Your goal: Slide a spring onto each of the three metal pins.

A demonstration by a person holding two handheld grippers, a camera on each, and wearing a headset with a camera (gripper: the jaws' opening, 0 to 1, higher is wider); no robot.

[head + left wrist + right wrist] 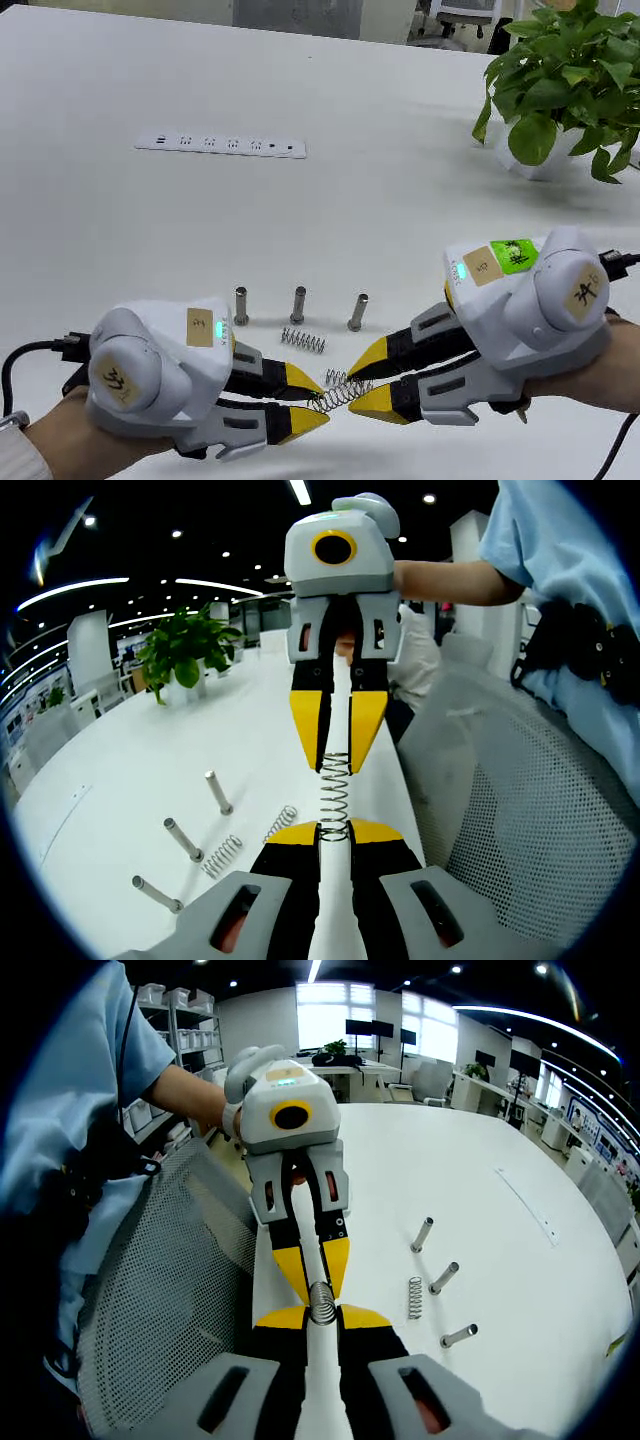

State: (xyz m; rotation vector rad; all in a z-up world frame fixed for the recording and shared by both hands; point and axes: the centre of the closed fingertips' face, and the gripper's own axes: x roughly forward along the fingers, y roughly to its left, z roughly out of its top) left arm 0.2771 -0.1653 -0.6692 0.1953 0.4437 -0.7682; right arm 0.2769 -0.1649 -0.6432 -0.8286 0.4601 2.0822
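Near the front of the white surface (120,230), left hand-held gripper (318,402) and right hand-held gripper (356,388) meet almost tip to tip. Each is clenched on one end of the same held spring (337,395), stretched between the yellow jaw tips. Just behind them three metal pins stand upright in a row, all bare: left pin (241,305), middle pin (298,304), right pin (358,311). First loose spring (303,341) lies flat between the pins and the grippers. Left gripper view shows a second loose spring (282,822), flat too, closer to the grippers. Power strip (220,145) lies well behind; potted plant (565,70) stands far right.
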